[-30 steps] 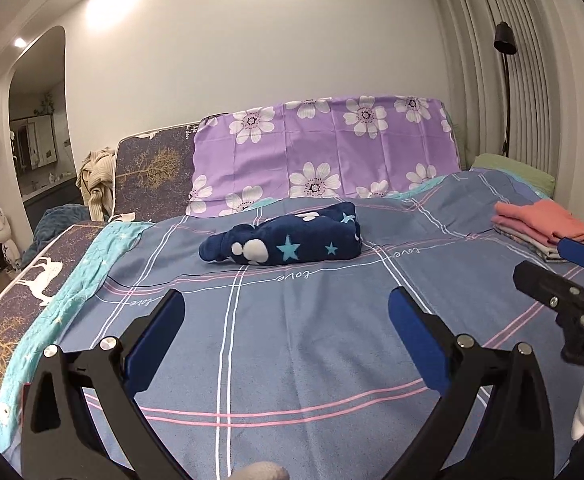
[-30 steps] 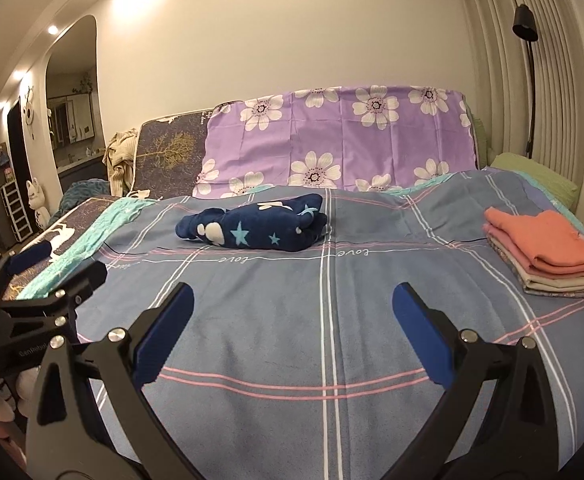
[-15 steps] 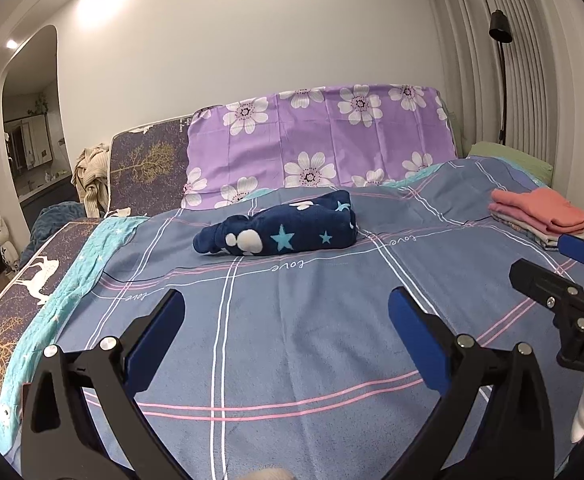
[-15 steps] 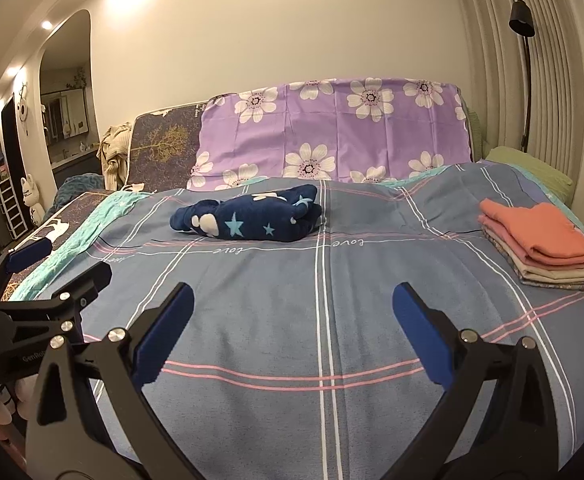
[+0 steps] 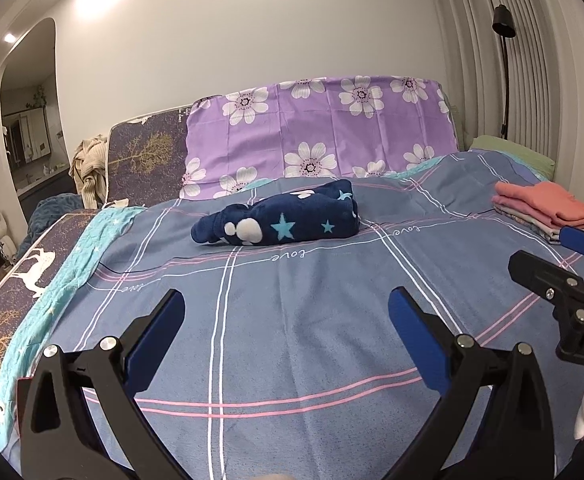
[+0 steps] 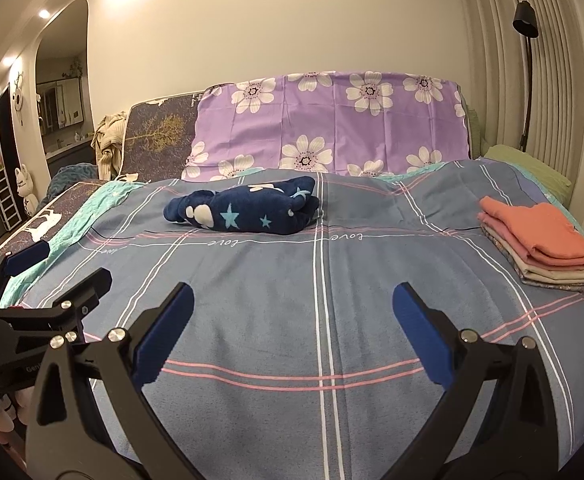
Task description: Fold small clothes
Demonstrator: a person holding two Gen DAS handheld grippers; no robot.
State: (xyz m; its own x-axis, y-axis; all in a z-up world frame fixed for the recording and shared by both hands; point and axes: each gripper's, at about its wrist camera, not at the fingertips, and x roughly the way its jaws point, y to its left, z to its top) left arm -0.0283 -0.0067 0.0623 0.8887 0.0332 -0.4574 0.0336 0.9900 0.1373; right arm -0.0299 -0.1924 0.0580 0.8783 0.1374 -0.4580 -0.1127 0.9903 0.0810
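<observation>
Left wrist view: a navy fleece garment (image 5: 280, 222) with stars and white blobs lies bunched in a loose roll on the grey-blue checked bedspread (image 5: 292, 320), untouched.
Garment, placing: toward the far half of the bedspread, just in front of the purple floral cover (image 5: 319, 136) that stands behind it; nothing rests on it.
Garment, right wrist view: the same roll (image 6: 244, 210) sits left of the bedspread's white centre stripes, its narrow end pointing left.
Folded stack: coral, pink and beige pieces (image 6: 539, 244) piled flat on the bedspread, well apart from the garment, on its right.
Left gripper: (image 5: 284, 320) hangs over the near part of the bedspread, short of the garment, blue-padded jaws spread wide with nothing between them.
Right gripper: (image 6: 292, 316) likewise over the near bedspread, jaws wide apart and empty; it appears at the right edge of the left view, beside the folded stack.
Bedspread edge: a turquoise cloth (image 5: 64, 264) runs along the left side of the garment's bedspread, over a dark mattress with gold trees and white deer (image 5: 24, 280).
Beyond the garment: a black floor lamp (image 6: 525, 40) stands against the ribbed wall to the right of the floral cover; a cream knit (image 5: 88, 168) is heaped to its left.
</observation>
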